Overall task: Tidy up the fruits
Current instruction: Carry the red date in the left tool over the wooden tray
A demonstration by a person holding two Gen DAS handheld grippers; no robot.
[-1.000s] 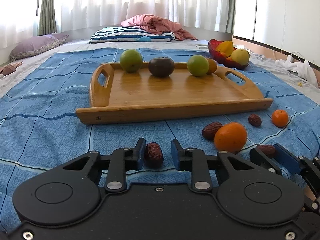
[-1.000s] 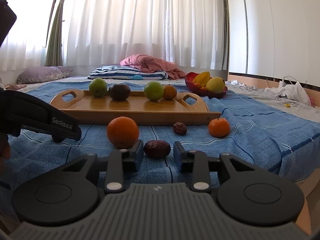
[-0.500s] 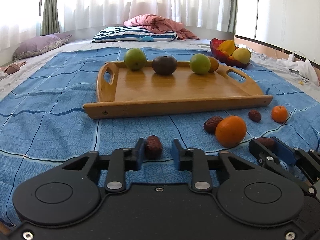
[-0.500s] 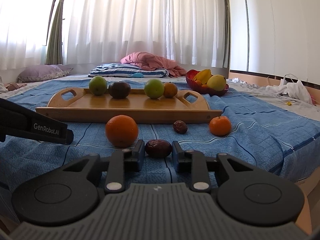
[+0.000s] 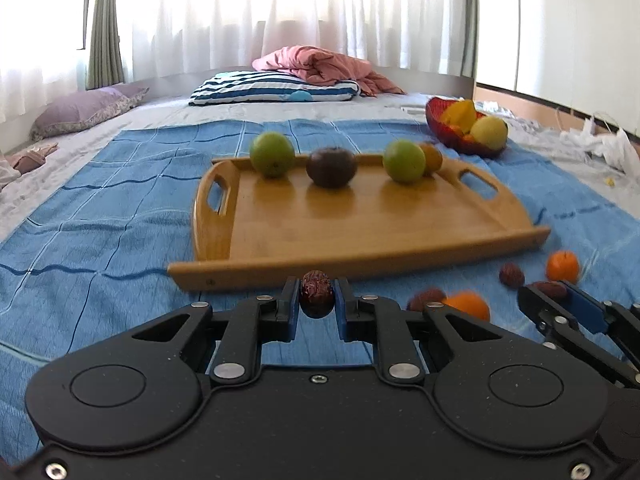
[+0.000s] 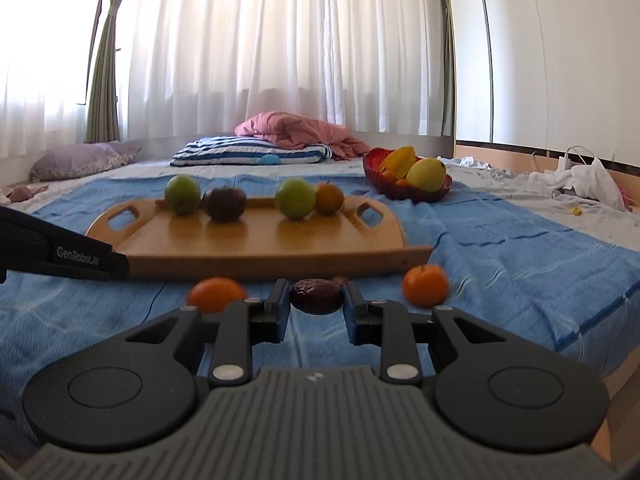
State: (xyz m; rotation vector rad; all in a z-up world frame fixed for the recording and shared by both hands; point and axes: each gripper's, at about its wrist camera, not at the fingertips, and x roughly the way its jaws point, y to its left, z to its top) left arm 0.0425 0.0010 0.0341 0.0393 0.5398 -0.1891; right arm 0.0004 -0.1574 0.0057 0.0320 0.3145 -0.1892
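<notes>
My left gripper (image 5: 317, 300) is shut on a dark red date (image 5: 317, 294) and holds it above the blue blanket, just in front of the wooden tray (image 5: 360, 224). My right gripper (image 6: 316, 300) is shut on another date (image 6: 317, 296), also lifted, near the tray's front edge (image 6: 280, 258). The tray carries two green fruits (image 5: 273, 154), a dark plum (image 5: 331, 167) and a small orange one (image 5: 432, 157) along its far side. On the blanket lie a big orange (image 6: 216, 294), a mandarin (image 6: 425, 285) and loose dates (image 5: 511, 275).
A red bowl (image 6: 400, 188) with yellow fruit stands behind the tray at the right. Pillows and a pink quilt (image 5: 324, 66) lie at the head of the bed. The bed's right edge (image 6: 592, 320) drops off beside my right gripper. The left gripper's body (image 6: 60, 256) shows at left.
Both grippers have closed on their dates and lifted them off the blanket, moving forward toward the tray.
</notes>
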